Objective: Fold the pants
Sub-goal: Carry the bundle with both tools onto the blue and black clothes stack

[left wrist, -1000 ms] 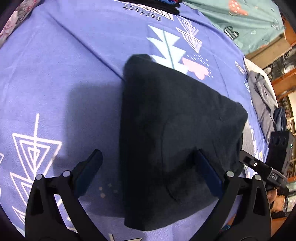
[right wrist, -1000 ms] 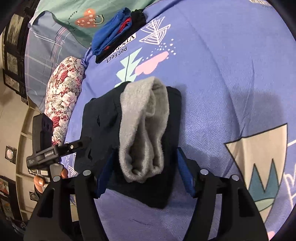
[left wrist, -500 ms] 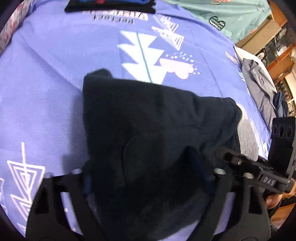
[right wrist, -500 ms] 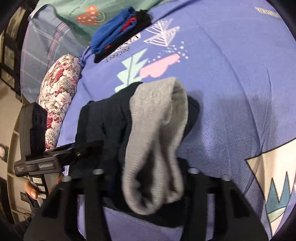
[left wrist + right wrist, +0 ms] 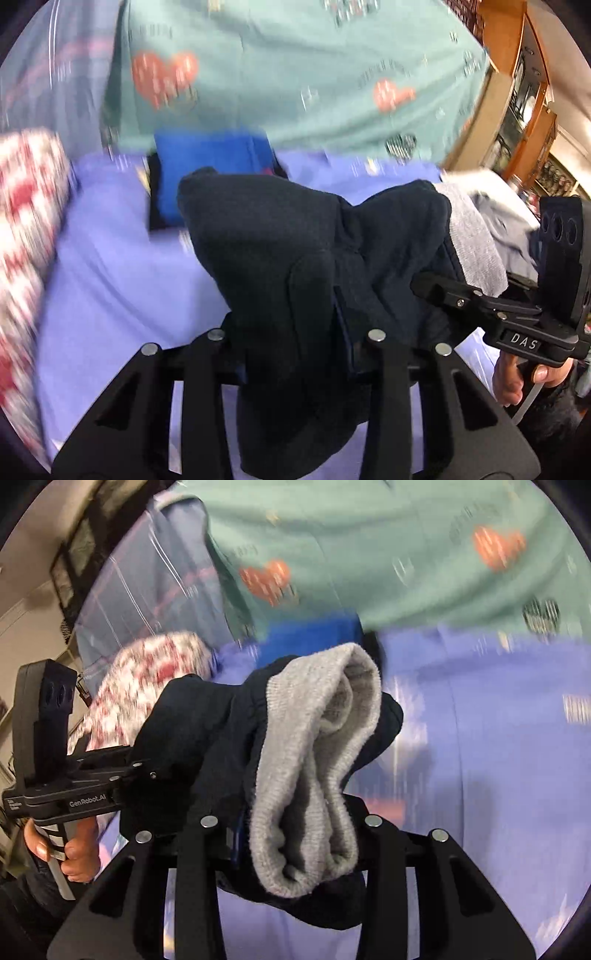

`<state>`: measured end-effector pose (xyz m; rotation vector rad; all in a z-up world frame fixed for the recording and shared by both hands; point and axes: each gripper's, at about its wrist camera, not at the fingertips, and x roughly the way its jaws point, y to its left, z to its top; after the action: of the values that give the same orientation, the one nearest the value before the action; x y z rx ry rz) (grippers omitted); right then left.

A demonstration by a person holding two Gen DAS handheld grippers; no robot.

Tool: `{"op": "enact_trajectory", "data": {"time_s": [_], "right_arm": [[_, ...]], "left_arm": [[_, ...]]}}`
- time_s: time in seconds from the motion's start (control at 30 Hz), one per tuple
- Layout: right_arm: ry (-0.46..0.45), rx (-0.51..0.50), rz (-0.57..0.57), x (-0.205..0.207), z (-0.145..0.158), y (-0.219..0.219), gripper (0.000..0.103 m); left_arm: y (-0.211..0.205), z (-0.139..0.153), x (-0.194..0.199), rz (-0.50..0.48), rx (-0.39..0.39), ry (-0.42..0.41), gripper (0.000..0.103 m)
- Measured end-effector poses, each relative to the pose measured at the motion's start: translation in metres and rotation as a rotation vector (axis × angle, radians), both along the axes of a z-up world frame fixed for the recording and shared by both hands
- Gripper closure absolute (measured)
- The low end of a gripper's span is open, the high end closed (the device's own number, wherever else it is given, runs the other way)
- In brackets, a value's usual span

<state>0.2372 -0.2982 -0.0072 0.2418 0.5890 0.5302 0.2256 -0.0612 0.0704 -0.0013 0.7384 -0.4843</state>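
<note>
The folded dark navy pants [image 5: 295, 240] hang as a thick bundle off the purple sheet [image 5: 122, 277], held from both ends. My left gripper [image 5: 295, 343] has its jaws closing with the navy cloth pinched between the pads. My right gripper [image 5: 299, 830] is also closing, clamped over the grey ribbed band [image 5: 317, 757] and the navy layers under it. In each wrist view the other gripper comes in from the side: the right gripper [image 5: 424, 284] at the grey end, the left gripper [image 5: 136, 771] at the navy end. Cloth hides all the pads.
A stack of folded blue clothes [image 5: 207, 162] lies on the bed just beyond the bundle. Behind it is a green blanket with hearts [image 5: 295, 74], with a floral pillow [image 5: 26, 206] to the left. Grey clothes [image 5: 506, 214] and wooden shelves [image 5: 517, 92] are on the right. A hand [image 5: 517, 376] grips the right handle.
Both grippers closed in from open onto the bundle and lifted it off the sheet. Both views tilted up toward the head of the bed, now blurred.
</note>
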Motion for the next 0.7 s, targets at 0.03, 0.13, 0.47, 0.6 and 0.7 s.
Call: {"op": "enact_trajectory", "data": {"time_s": [0.03, 0.13, 0.47, 0.6, 0.7], "right_arm": [[-0.029, -0.008, 0.011, 0.018, 0.013, 0.003, 0.064], [-0.047, -0.012, 0.026, 0.090, 0.049, 0.012, 0.063], [-0.020, -0.088, -0.043, 0.300, -0.005, 0.048, 0.059], [-0.018, -0.178, -0.214, 0.329, -0.052, 0.041, 0.016], [0.024, -0.150, -0.217, 0.333, -0.062, 0.035, 0.003]], "left_arm": [[0.003, 0.017, 0.018, 0.025, 0.006, -0.042, 0.067], [0.008, 0.048, 0.079, 0.083, 0.025, -0.099, 0.067], [0.006, -0.014, 0.280, 0.197, 0.061, -0.036, 0.064], [0.007, -0.064, 0.300, 0.284, 0.162, -0.095, 0.010], [0.016, -0.077, 0.304, 0.301, 0.142, -0.049, 0.002]]}}
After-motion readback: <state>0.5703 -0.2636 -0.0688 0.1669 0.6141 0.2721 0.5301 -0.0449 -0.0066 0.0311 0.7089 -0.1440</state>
